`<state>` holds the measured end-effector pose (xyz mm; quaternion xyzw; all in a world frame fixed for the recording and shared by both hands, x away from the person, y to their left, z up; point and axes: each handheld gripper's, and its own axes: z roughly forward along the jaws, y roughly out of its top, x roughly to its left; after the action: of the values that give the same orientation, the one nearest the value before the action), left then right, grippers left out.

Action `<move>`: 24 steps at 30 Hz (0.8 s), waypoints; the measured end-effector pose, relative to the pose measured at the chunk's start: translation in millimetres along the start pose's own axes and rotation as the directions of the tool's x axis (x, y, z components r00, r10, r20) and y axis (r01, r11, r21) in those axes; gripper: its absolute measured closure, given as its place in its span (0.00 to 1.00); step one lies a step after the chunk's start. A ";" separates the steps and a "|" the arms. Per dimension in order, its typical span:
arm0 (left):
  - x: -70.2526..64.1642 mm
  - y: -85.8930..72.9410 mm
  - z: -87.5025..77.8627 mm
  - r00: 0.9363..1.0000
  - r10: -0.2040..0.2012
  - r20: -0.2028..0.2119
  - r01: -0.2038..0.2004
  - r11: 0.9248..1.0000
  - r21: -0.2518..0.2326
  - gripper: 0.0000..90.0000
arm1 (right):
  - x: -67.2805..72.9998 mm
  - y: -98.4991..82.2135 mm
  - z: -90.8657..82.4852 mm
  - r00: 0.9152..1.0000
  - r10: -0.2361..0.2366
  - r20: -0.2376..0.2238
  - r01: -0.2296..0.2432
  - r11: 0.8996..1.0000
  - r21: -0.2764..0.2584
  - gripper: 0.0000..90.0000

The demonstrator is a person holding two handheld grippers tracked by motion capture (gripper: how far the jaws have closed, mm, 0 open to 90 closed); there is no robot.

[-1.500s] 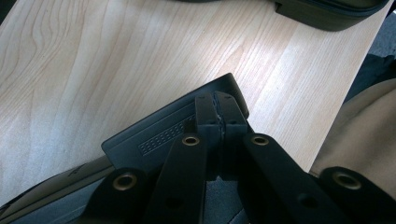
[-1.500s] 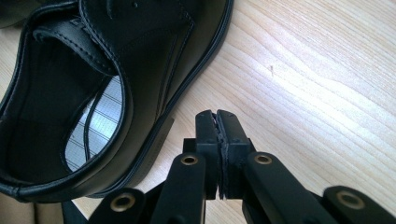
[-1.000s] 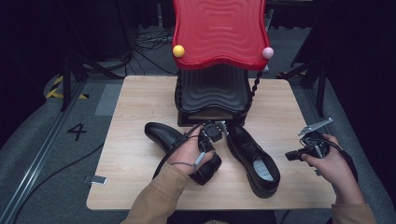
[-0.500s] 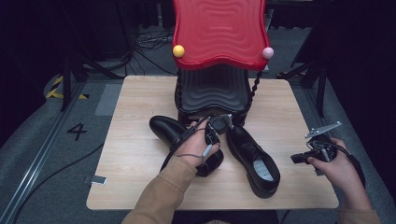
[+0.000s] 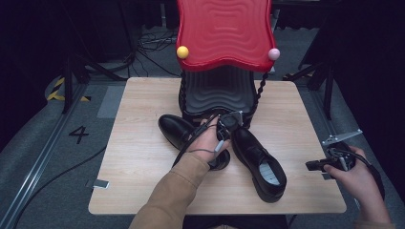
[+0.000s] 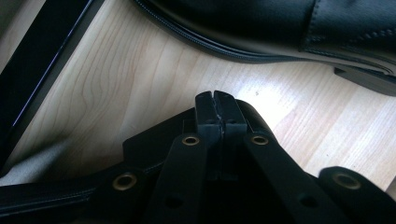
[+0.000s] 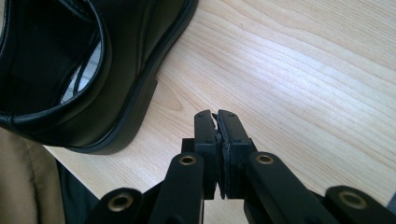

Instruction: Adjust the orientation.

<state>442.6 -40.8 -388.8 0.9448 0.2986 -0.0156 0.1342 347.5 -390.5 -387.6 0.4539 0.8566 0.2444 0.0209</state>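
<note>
Shoes: two black dress shoes on the wooden table (image 5: 143, 157), both just in front of the red-topped rack (image 5: 224, 33) at the table's far middle. The left shoe (image 5: 174, 129) lies toe-out to the rack's front left, its heel end hidden under your left hand (image 5: 207, 143). The right shoe (image 5: 260, 162) runs from the rack's base towards the near right, opening up, its checked insole showing.

Changes vs 0.5 s ago: your left hand and left gripper (image 5: 229, 119) have pushed further in, so the gripper head now sits right at the rack's base, between the two shoes. The left shoe looks slightly shifted rackward; I can't tell by how much. The right shoe is unchanged. Your right hand (image 5: 356, 179) stays off the table's right edge, well away from the rack, with only small drift.

Left gripper (image 6: 216, 100): jaws pressed together, nothing between them, tips just above bare wood with a shoe's sole edge (image 6: 261, 42) just beyond.

Right gripper (image 7: 215, 116): jaws also pressed together, empty, over bare wood beside the right shoe's heel (image 7: 116, 116). In the high view it is at (image 5: 317, 165), apart from that shoe.
</note>
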 end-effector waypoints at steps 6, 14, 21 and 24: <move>6.0 3.6 2.6 1.000 -0.021 0.006 0.021 1.000 -0.005 1.00 | -1.6 -4.3 -2.5 1.000 0.008 0.008 -0.008 1.000 -0.006 0.97; 3.0 4.9 -16.9 0.999 -0.045 -0.001 0.045 0.995 -0.095 0.87 | -1.9 -5.6 -2.4 1.000 0.013 0.011 -0.013 1.000 -0.008 0.95; -10.0 -1.4 -40.3 0.999 -0.034 0.003 0.034 0.988 -0.151 0.72 | -1.6 -4.6 -0.9 1.000 0.018 0.008 -0.018 1.000 -0.008 0.93; -15.5 -7.9 -48.6 0.999 -0.028 0.015 0.030 0.990 -0.138 0.66 | -1.1 -3.7 -0.5 1.000 0.018 0.007 -0.018 1.000 -0.007 0.93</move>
<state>422.9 -30.4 -342.2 0.9286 0.3119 -0.0031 0.2011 345.2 -393.3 -389.0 0.4623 0.8516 0.2461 0.0234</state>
